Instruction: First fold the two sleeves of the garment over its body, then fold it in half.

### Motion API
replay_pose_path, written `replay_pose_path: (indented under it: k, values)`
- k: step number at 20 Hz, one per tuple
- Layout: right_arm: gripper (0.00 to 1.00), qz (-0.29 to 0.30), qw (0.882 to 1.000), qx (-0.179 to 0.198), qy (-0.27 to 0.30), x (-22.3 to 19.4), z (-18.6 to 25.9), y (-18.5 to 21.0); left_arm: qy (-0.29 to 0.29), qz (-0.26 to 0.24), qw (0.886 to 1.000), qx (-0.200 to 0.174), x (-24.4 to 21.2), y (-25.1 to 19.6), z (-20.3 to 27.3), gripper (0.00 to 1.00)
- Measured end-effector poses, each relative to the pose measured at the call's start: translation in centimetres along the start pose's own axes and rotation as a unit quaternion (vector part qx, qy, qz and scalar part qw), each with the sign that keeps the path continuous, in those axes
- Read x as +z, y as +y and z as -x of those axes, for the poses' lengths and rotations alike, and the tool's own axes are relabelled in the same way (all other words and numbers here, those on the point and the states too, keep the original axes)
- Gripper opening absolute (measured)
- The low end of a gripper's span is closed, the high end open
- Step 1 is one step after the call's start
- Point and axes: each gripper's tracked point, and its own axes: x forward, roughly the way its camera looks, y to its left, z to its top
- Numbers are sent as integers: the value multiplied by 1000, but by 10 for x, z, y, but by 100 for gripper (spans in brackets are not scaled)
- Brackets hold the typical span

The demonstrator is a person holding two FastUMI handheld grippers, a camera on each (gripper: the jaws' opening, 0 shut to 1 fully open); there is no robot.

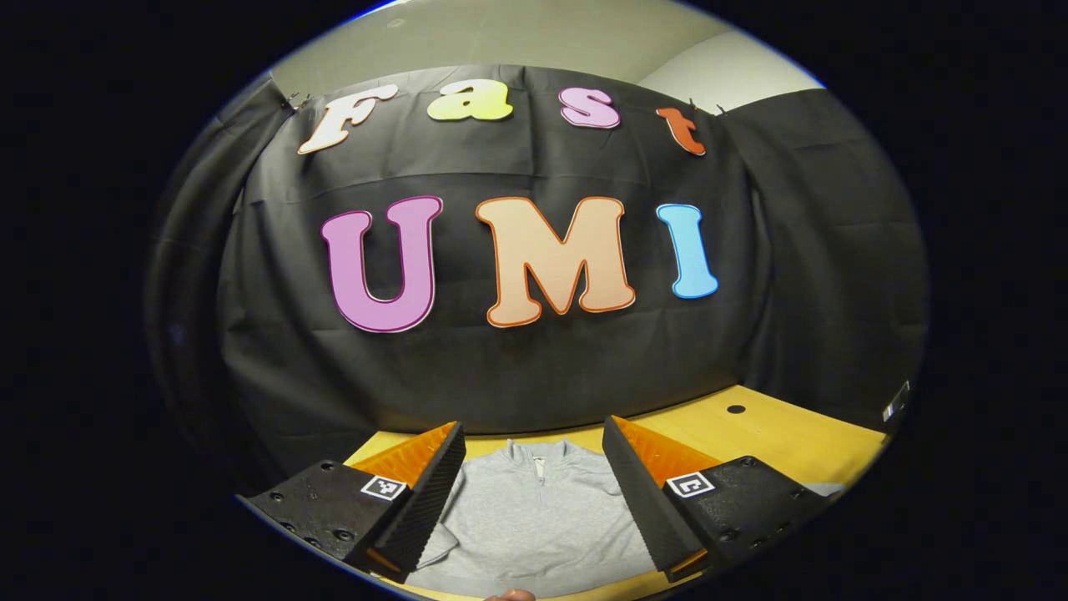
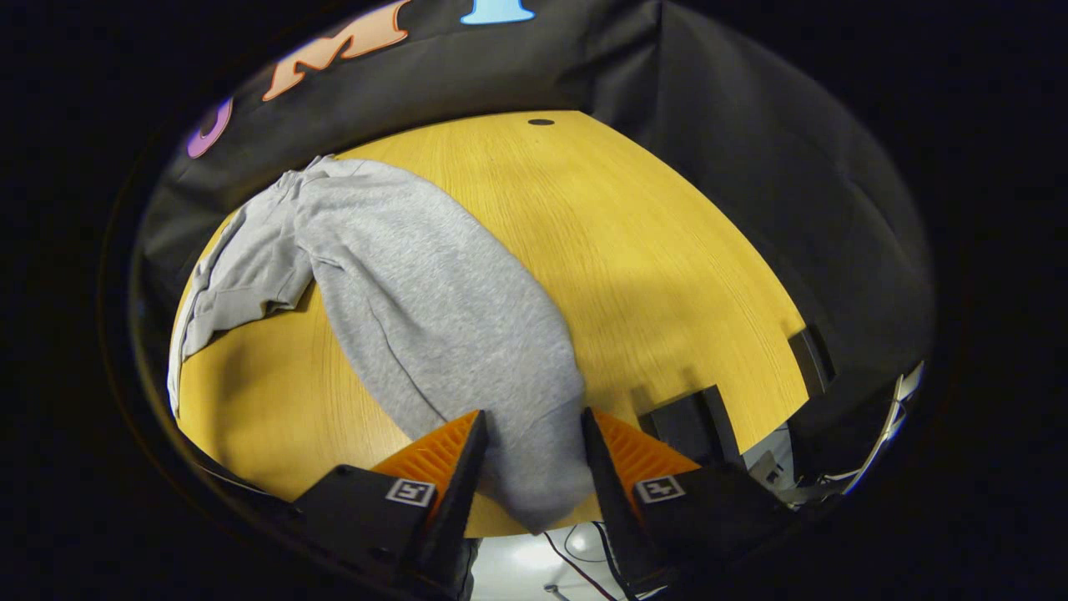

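While our left gripper (image 1: pixel 534 492) hangs wide open and empty above the sweater (image 1: pixel 534 517) at the frame's bottom, our right gripper (image 2: pixel 530 467) straddles a sleeve (image 2: pixel 434 325), jaws apart, on the table (image 2: pixel 667 250); a hole (image 2: pixel 541 122) sits top centre.

Black cloth wall (image 1: pixel 534 367) hangs behind the table, creased, clipped at top corners. Pale ceiling (image 1: pixel 517 37) above it. Table (image 2: pixel 651 250): yellow wood-grain top w/ small dark round hole (image 2: pixel 541 122) near far edge. More black cloth (image 2: pixel 751 150) on the right side. Past the near table edge, light floor (image 2: pixel 526 559) w/ thin cables (image 2: pixel 576 551).
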Motion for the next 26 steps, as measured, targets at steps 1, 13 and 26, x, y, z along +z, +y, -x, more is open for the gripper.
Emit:
replay_pose_path:
  k: [1,13,26]
  values:
    - [51,9,1000,4,-6,4,0,3,2,3,1000,3,-1,-4,-1,96]
    - [3,-80,994,37,-67,89,16,33,4,12,996,87,1,69,4,94]
    - [3,-46,983,83,-156,237,29,134,-7,11,985,170,0,180,33,94]
